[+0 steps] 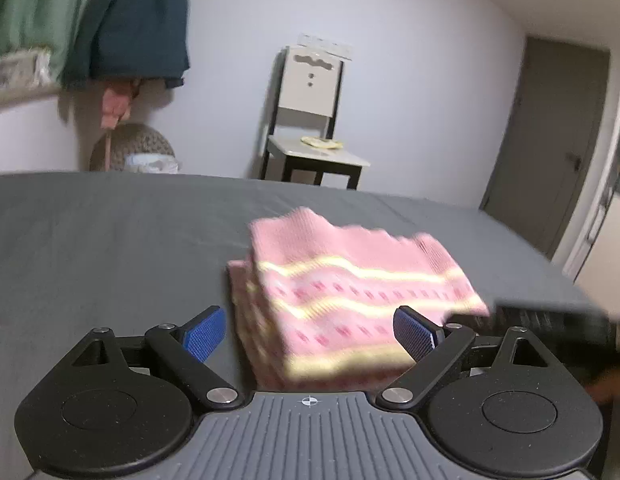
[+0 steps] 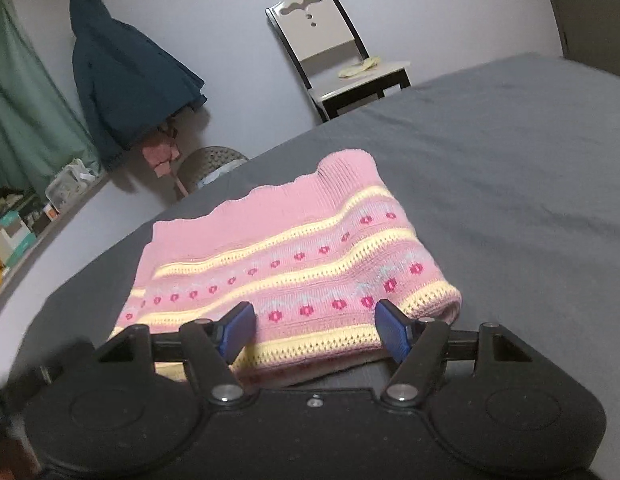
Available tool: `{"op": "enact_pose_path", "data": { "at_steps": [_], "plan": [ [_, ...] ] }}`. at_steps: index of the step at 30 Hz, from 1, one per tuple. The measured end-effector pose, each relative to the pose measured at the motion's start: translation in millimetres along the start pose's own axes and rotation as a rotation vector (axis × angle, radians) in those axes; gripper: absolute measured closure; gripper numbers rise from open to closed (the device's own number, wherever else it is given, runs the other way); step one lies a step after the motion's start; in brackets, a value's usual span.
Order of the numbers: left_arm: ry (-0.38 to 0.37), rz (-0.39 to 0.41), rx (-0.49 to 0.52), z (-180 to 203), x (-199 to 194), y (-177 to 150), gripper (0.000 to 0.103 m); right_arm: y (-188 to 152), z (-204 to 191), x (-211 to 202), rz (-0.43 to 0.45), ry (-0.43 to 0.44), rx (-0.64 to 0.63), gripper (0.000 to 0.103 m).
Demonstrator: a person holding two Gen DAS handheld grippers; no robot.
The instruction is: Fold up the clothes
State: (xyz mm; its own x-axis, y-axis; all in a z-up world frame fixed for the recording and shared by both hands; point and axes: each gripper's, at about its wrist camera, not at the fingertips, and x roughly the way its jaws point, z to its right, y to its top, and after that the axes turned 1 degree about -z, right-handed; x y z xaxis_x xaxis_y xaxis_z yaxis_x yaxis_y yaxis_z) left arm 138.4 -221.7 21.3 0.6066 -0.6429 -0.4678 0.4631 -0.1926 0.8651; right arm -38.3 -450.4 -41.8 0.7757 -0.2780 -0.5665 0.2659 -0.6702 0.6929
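Folded pink sweater [image 2: 285,276] lies on the bed [image 2: 510,160], long axis crosswise, directly ahead of both. Right hand-held gripper [image 2: 316,330] nearer, jaws apart over the near edge (not pinching). Left hand-held gripper [image 1: 310,338] released, empty.

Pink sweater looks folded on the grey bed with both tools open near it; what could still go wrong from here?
1. The right tool hangs open low over the pink sweater's near edge; pulling back, a pad might snag the knit and drag the fold open.
2. In the left wrist view the layers at the sweater's left side look stepped and uneven, so the stack may slump.
3. The left tool is also open close by and could nudge it.
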Motion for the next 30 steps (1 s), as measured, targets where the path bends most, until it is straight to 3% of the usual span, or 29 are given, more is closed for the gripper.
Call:
{"op": "enact_pose_path", "data": {
  "at_steps": [5,8,9,13,15,17,19,21,24,30],
  "plan": [
    [-0.108,0.066,0.055,26,-20,1,0.012,6,6,-30,0.088,0.046,0.015,0.036],
    [-0.112,-0.002,0.112,40,-13,-8,0.012,15,10,-36,0.129,0.037,-0.035,0.032],
    [-0.110,-0.027,0.129,44,-11,-10,0.012,16,14,-26,0.089,0.059,-0.049,0.032],
    [-0.004,-0.174,0.116,37,18,-25,0.012,7,20,10,-0.080,0.083,-0.078,0.032],
    [-0.021,-0.139,0.103,33,10,-27,0.012,5,9,5,-0.059,0.053,-0.140,0.032],
    [-0.032,-0.099,0.089,30,-2,-28,0.012,3,5,-10,0.000,0.066,-0.113,0.029],
    [-0.018,-0.043,0.076,25,-21,-33,0.011,-6,-3,-22,0.058,0.029,-0.084,0.009],
    [0.026,-0.007,0.076,21,-30,-40,0.011,-19,-16,-31,0.112,-0.050,-0.074,0.008],
    [0.098,-0.028,0.071,6,-32,-46,0.011,-33,-38,-30,0.134,-0.105,-0.201,0.005],
    [0.174,-0.084,0.044,-19,-36,-57,0.011,-61,-55,-25,0.064,-0.190,-0.259,0.001]
  ]
}}
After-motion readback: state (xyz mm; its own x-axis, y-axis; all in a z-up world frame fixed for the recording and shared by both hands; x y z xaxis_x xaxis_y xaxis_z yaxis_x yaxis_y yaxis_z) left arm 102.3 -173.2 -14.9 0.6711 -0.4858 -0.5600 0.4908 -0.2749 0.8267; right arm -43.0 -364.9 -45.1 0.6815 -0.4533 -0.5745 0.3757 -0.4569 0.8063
